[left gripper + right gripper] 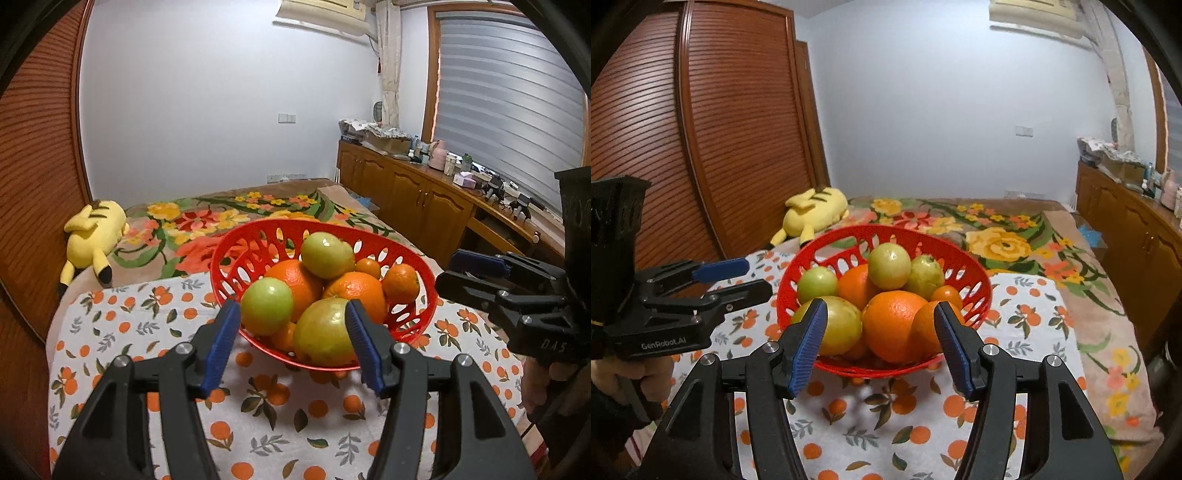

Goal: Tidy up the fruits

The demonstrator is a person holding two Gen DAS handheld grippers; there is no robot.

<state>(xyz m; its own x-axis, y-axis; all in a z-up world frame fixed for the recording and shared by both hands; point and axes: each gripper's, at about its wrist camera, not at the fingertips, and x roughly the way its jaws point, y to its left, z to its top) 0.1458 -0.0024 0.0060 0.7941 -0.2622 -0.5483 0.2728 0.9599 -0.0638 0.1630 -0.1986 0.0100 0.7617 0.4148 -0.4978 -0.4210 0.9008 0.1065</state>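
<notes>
Both hand-held grippers gape before red basket [236, 254] of fruit.

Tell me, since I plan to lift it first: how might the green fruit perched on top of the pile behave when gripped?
The top green fruit looks round and glossy, so it may slip between flat pads. It rests on oranges in the red basket, so a nudge would probably roll it off. It seems firm, likely tolerating a moderate squeeze.

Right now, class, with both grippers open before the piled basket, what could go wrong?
1. The green fruit perched atop the heap could roll off if the large orange beneath is pulled.
2. The light red basket may slide on the cloth when the right gripper pushes in.
</notes>
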